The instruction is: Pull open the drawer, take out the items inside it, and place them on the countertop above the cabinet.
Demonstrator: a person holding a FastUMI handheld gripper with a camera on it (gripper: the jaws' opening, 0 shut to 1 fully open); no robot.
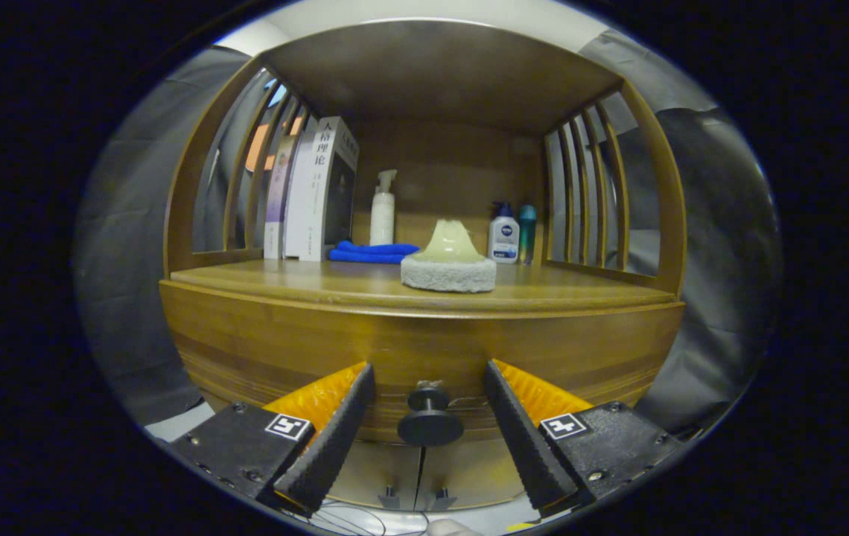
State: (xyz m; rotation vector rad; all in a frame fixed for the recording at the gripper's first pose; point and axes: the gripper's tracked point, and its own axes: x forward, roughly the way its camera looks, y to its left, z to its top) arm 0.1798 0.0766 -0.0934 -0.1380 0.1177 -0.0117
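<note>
Tool (430, 435) gaping wide, straddling round dark drawer knob (430, 418) on closed wooden drawer (424, 350); cream sponge-based item (448, 262) sitting on surface (283, 281).

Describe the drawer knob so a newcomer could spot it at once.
Start at the wooden cabinet. Below its countertop runs the drawer front, and at its middle sits the dark round knob, between the open jaws of the gripper. Nothing else projects from that drawer front.

drawer (424, 350) contents hidden behind closed front, bottle labels too small
</note>
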